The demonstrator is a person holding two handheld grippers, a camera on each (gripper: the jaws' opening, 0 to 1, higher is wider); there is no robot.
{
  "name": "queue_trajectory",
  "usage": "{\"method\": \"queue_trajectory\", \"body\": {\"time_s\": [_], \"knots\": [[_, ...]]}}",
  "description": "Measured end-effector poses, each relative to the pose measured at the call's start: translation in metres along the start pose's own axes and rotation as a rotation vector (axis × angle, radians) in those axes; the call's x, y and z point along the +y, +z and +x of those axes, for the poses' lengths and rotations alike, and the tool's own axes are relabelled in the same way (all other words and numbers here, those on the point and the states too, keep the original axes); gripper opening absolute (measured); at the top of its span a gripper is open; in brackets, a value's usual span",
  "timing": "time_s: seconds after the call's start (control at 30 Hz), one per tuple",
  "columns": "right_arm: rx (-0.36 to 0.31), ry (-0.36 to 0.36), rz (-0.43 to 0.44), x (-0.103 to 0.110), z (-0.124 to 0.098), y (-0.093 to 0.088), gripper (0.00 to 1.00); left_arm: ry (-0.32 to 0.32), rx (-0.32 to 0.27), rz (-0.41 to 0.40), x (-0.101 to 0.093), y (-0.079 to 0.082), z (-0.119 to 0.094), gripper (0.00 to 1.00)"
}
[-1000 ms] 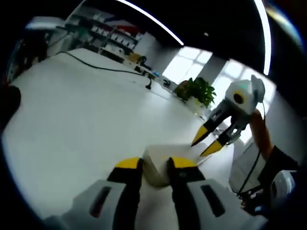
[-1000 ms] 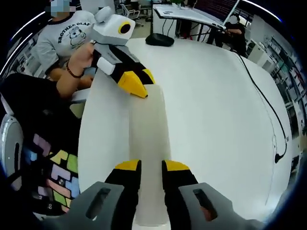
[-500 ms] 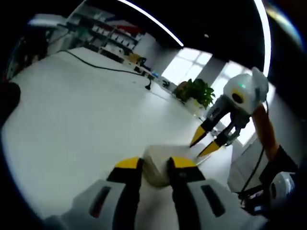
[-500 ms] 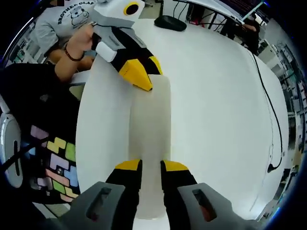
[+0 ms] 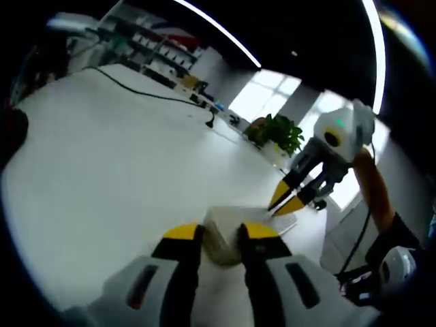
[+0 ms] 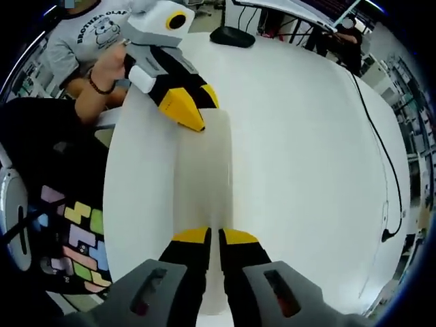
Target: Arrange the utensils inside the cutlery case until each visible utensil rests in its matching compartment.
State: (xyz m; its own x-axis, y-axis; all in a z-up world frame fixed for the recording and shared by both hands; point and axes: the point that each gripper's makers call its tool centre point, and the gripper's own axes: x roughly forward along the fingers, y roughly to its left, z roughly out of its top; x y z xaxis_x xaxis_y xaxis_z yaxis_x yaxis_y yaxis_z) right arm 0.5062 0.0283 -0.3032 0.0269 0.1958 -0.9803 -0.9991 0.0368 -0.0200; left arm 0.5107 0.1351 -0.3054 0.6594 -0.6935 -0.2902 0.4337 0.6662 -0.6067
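Observation:
A long white cutlery case (image 6: 203, 170) lies closed on the white table (image 6: 300, 136), with no utensils to be seen. My right gripper (image 6: 212, 236) has its jaws drawn almost together on the case's near end. My left gripper (image 6: 182, 109) clamps the far end, a hand holding it. In the left gripper view the case's end (image 5: 219, 235) sits squeezed between the left gripper's (image 5: 221, 233) yellow tips. The right gripper (image 5: 285, 199) comes down from the right with its tips pinched at the case's far rim (image 5: 289, 221).
A black cable (image 5: 146, 95) runs across the table, also seen as a cable (image 6: 381, 157) on the right. A black mouse-like object (image 6: 228, 35) lies at the far edge. A seated person (image 6: 88, 41) is beside the table. A potted plant (image 5: 279, 129) stands at the far edge.
The right gripper's jaws have closed from a wide gap to a narrow one on the case's end. The left gripper has stayed clamped on its end.

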Motion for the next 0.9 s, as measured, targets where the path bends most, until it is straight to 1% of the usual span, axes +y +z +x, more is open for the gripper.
{"method": "queue_trajectory", "body": {"time_s": [0.1, 0.17, 0.3, 0.37, 0.43, 0.47, 0.5, 0.53, 0.57, 0.63, 0.67, 0.73, 0.83, 0.87, 0.9], "knots": [[0.043, -0.028, -0.019, 0.002, 0.001, 0.001, 0.04, 0.005, -0.002, 0.004, 0.001, 0.0, 0.0, 0.24], [0.059, -0.047, -0.045, 0.003, 0.002, 0.002, 0.04, 0.006, -0.003, 0.007, 0.002, 0.001, -0.001, 0.24], [0.062, -0.041, -0.023, 0.002, 0.001, 0.001, 0.04, 0.005, -0.008, 0.01, 0.004, 0.003, -0.002, 0.24], [0.053, -0.038, -0.02, 0.002, 0.001, 0.001, 0.04, 0.007, -0.013, 0.061, 0.003, 0.005, -0.002, 0.23], [0.043, -0.035, -0.018, 0.003, 0.001, 0.001, 0.04, 0.027, -0.025, 0.121, 0.003, 0.011, -0.006, 0.21], [0.04, -0.032, -0.018, 0.003, 0.001, 0.001, 0.04, 0.037, -0.027, 0.168, 0.001, 0.014, -0.009, 0.2], [0.038, -0.028, -0.017, 0.002, 0.001, 0.0, 0.04, 0.024, -0.043, 0.202, -0.003, 0.02, -0.013, 0.2], [0.037, -0.024, -0.017, 0.002, 0.001, 0.001, 0.04, 0.016, -0.051, 0.206, -0.006, 0.024, -0.015, 0.2], [0.036, -0.021, -0.016, 0.002, 0.001, 0.0, 0.04, -0.014, -0.071, 0.21, -0.016, 0.031, -0.02, 0.2], [0.033, -0.014, -0.012, 0.001, 0.001, -0.001, 0.04, -0.051, -0.082, 0.246, -0.027, 0.038, -0.023, 0.2], [0.032, -0.011, -0.008, 0.001, 0.0, -0.001, 0.04, -0.058, -0.073, 0.283, -0.033, 0.039, -0.023, 0.2], [0.028, -0.005, -0.016, 0.002, 0.0, -0.002, 0.04, -0.043, -0.033, 0.384, -0.039, 0.039, -0.021, 0.2], [0.021, 0.001, -0.022, 0.002, 0.0, -0.002, 0.04, 0.017, 0.071, 0.565, -0.04, 0.037, -0.015, 0.15], [0.019, 0.002, -0.024, 0.002, 0.0, -0.002, 0.04, 0.032, 0.09, 0.614, -0.04, 0.038, -0.014, 0.15], [0.018, 0.002, -0.024, 0.003, 0.0, -0.002, 0.04, 0.039, 0.123, 0.643, -0.041, 0.038, -0.012, 0.15]]}}
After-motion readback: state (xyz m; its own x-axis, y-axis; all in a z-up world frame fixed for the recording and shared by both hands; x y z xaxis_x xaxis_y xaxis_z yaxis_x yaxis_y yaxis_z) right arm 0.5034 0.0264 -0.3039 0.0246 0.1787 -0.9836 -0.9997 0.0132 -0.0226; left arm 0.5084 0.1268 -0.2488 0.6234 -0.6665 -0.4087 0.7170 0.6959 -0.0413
